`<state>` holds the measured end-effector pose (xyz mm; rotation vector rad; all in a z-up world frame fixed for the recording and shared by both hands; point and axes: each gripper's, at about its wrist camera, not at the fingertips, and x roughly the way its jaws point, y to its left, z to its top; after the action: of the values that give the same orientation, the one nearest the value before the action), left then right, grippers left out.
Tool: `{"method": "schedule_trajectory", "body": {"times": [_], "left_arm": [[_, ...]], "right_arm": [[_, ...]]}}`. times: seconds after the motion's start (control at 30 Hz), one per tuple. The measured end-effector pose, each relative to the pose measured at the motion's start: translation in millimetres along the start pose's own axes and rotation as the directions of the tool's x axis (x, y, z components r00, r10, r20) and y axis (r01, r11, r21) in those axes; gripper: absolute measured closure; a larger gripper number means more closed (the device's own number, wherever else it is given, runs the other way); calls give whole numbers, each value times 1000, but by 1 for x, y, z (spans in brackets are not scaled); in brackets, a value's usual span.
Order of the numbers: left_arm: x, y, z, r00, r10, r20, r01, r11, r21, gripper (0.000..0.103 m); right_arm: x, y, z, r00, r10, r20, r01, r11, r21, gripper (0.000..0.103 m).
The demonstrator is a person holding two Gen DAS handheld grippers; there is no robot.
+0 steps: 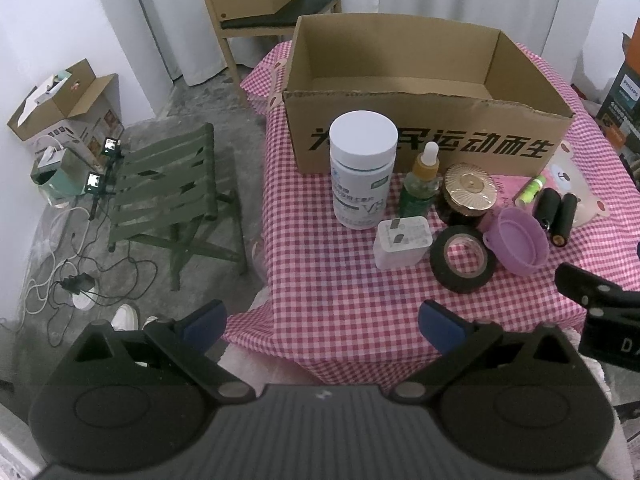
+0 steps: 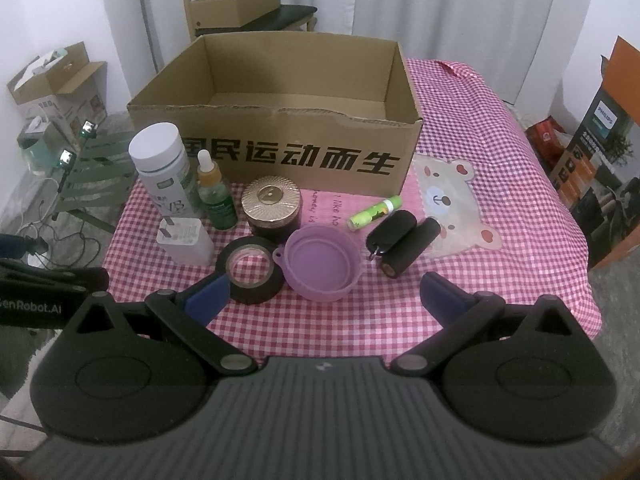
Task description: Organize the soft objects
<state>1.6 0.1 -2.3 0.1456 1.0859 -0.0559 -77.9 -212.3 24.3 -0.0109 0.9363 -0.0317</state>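
Both hand-held grippers (image 1: 320, 324) (image 2: 324, 296) agape over pink checked tablecloth (image 2: 500, 152), white-curtained room.

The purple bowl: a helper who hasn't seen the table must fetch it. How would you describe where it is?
Start at the big open cardboard box on the pink checked tablecloth. In the row of small items before it, the purple bowl sits nearest the front edge, right of the black tape roll. It is the only lilac, ribbed, open cup there.

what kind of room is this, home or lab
Probably a room at home used for recording: a checked tablecloth on the table, a wooden chair by white curtains, opened product boxes on the floor.
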Motion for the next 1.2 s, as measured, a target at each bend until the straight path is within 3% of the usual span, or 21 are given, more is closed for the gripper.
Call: {"method": "schedule_trajectory", "body": {"times": [1.2], "left_arm": [[0, 3, -1, 1000, 5, -6, -5, 1000, 1, 0]], "right_arm": [[2, -2, 2, 1000, -16, -6, 16, 1000, 2, 1]]}}
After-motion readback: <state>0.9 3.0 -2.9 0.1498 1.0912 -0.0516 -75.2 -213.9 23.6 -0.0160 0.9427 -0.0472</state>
